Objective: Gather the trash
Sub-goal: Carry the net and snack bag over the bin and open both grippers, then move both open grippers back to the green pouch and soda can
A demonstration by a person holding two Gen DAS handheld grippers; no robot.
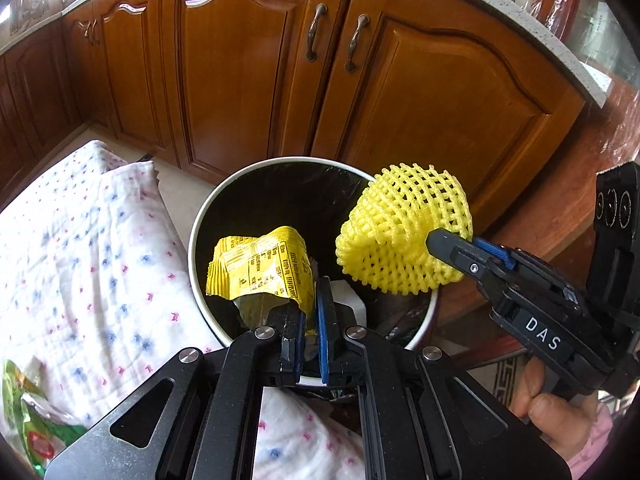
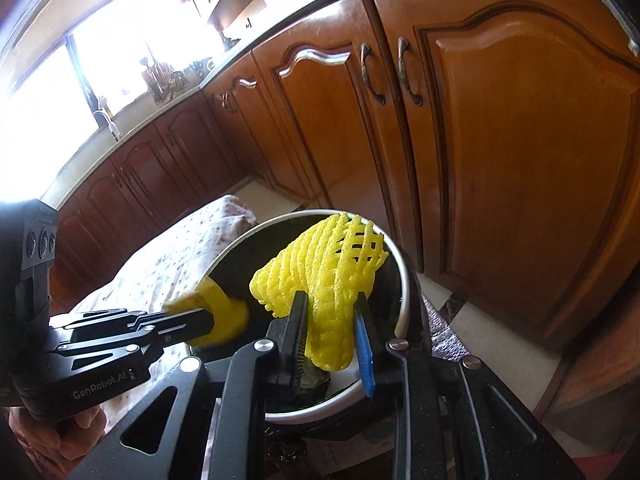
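Observation:
A round white trash bin [image 1: 195, 236] with a black liner stands on the floor in front of the cabinets. My left gripper [image 1: 309, 322] is shut on a crumpled yellow wrapper [image 1: 260, 268], which hangs over the bin's mouth. From the right, my right gripper [image 2: 330, 322] pinches a yellow foam fruit net [image 2: 320, 276] above the bin's right rim [image 2: 402, 268], and the net fills the gap between its pads. In the left wrist view the net [image 1: 400, 232] bulges out past the right gripper's tip. A white piece [image 1: 354, 296] lies inside the bin.
A white flowered cloth [image 1: 80, 240] lies to the left of the bin, with a green packet [image 1: 28, 424] on it at the lower left. Brown wooden cabinet doors [image 1: 240, 80] close off the back. A hand [image 1: 548, 412] grips the right tool.

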